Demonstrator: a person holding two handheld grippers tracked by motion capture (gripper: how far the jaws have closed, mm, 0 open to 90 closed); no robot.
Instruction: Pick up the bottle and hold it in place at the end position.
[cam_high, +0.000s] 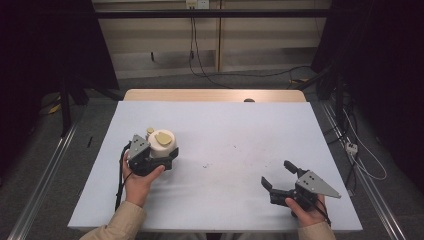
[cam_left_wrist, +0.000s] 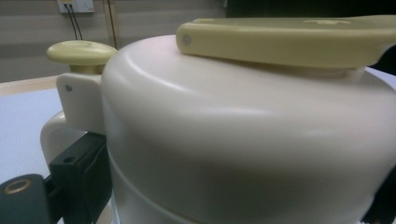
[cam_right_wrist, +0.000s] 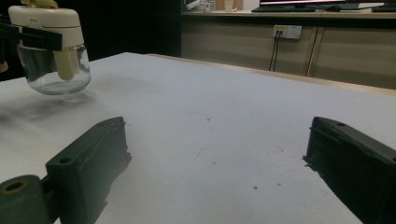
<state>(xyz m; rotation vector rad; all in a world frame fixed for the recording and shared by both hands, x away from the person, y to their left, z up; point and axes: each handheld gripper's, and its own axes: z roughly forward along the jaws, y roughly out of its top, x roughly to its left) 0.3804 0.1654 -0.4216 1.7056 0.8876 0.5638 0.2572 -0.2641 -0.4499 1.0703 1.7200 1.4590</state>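
The left hand-held gripper has its black jaws closed around the cream top of a glass jar, one jaw on each side of it. In the left gripper view the jar's cream lid sits right against the camera, with one jaw pressed to its left flank beside the cream handle. A pale yellow flap lies flat across the top of the lid, and a pale yellow knob stands just beside it, above the handle. In the right gripper view the jar hangs a little above the table, its clear glass body below the lid and a shadow under it.

The right hand-held gripper is well apart from the jar, toward the person's near right. Its jaws are spread wide with nothing between them, hovering low over the bare pale surface.
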